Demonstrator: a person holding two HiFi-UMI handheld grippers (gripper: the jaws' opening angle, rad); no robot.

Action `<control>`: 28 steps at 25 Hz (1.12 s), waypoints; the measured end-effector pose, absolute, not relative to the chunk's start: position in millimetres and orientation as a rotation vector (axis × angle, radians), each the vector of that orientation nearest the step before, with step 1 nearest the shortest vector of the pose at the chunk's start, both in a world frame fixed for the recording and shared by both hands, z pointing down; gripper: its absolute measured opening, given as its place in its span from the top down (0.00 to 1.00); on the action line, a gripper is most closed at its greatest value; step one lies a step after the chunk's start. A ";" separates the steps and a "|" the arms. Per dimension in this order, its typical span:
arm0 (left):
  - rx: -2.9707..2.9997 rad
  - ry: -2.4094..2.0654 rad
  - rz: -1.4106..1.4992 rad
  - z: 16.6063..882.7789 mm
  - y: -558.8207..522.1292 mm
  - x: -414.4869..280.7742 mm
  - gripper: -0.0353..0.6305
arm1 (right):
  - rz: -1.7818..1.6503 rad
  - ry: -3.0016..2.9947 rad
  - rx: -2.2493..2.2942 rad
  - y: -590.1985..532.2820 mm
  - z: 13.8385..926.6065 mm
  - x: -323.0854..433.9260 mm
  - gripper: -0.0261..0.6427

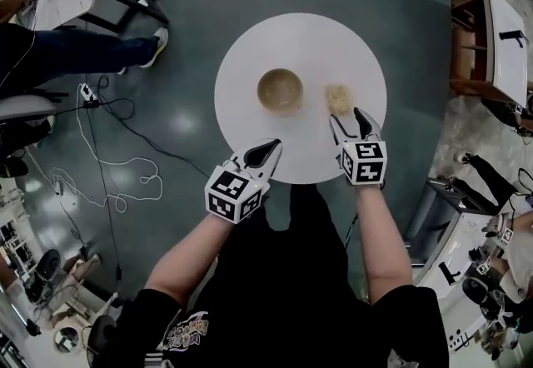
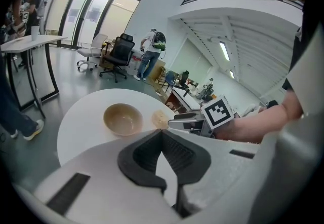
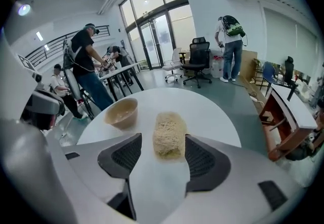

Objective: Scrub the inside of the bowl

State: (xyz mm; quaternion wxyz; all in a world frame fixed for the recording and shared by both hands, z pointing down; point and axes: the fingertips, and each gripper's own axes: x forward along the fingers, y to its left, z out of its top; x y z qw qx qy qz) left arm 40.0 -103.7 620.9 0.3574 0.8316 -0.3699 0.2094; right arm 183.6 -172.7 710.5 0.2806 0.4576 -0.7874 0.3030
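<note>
Beside the bowl [image 1: 280, 90], right gripper [image 1: 350, 118] gapes astride the scrubber [image 1: 338, 97]; left gripper [image 1: 271, 147] jaws closed.

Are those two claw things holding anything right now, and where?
Nothing is held. The right gripper is open, the scrub pad lying loose on the table between its jaws; the left gripper is shut, empty.

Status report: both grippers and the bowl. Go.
Left gripper shut, empty. Right gripper open, scrub pad lined up between its jaws, not gripped. Bowl upright on table, untouched. Nothing in the way.
</note>
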 end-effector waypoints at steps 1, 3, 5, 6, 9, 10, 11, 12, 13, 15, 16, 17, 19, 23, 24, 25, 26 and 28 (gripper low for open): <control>2.138 -0.966 0.540 622.3 -105.1 38.4 0.94 | 0.792 -2.101 1.217 -174.5 714.0 183.3 0.57; 2.123 -0.990 0.542 626.2 -107.3 35.2 0.94 | 0.755 -2.084 1.195 -176.8 722.3 182.5 0.57; 2.108 -1.020 0.543 630.5 -110.6 31.0 0.94 | 0.735 -2.077 1.169 -178.7 731.2 180.2 0.57; 2.102 -1.039 0.544 632.2 -112.6 28.2 0.94 | 0.729 -2.074 1.158 -179.7 735.4 178.9 0.57; 2.082 -1.104 0.550 637.1 -120.5 20.5 0.94 | 0.728 -2.057 1.157 -183.1 745.0 181.2 0.57; 2.074 -1.121 0.547 639.1 -123.5 18.8 0.94 | 0.732 -2.048 1.164 -183.9 746.8 184.6 0.57; 2.061 -1.138 0.539 641.2 -126.9 16.5 0.93 | 0.736 -2.040 1.172 -184.3 747.7 188.1 0.57; 2.045 -1.156 0.529 643.3 -130.5 12.8 0.93 | 0.739 -2.035 1.176 -184.2 747.7 190.0 0.57; 2.028 -1.175 0.519 645.4 -134.3 7.1 0.93 | 0.743 -2.034 1.176 -183.7 747.3 189.9 0.57; 2.000 -1.215 0.511 650.3 -143.1 -7.2 0.93 | 0.758 -2.041 1.174 -182.9 746.5 185.6 0.58; 1.988 -1.233 0.512 653.6 -148.3 -13.9 0.93 | 0.769 -2.046 1.174 -182.9 746.2 183.6 0.59; 1.974 -1.247 0.514 657.5 -153.9 -19.4 0.92 | 0.778 -2.050 1.176 -183.1 745.8 182.7 0.60; 1.948 -1.258 0.515 666.9 -166.0 -26.4 0.86 | 0.787 -2.054 1.186 -183.7 744.2 183.8 0.61; 1.904 -1.240 0.518 687.8 -191.1 -30.7 0.81 | 0.796 -2.088 1.201 -186.0 735.1 184.3 0.61; 1.892 -1.231 0.518 693.3 -197.7 -30.7 0.80 | 0.796 -2.101 1.197 -186.4 732.1 183.5 0.61; 1.880 -1.220 0.518 698.9 -204.1 -30.6 0.80 | 0.793 -2.113 1.188 -186.7 728.9 182.5 0.61; 1.869 -1.208 0.520 704.5 -210.0 -30.5 0.80 | 0.788 -2.125 1.178 -186.9 725.7 181.3 0.61; 1.853 -1.182 0.537 714.5 -219.5 -30.3 0.80 | 0.778 -2.149 1.157 -186.9 719.1 179.1 0.61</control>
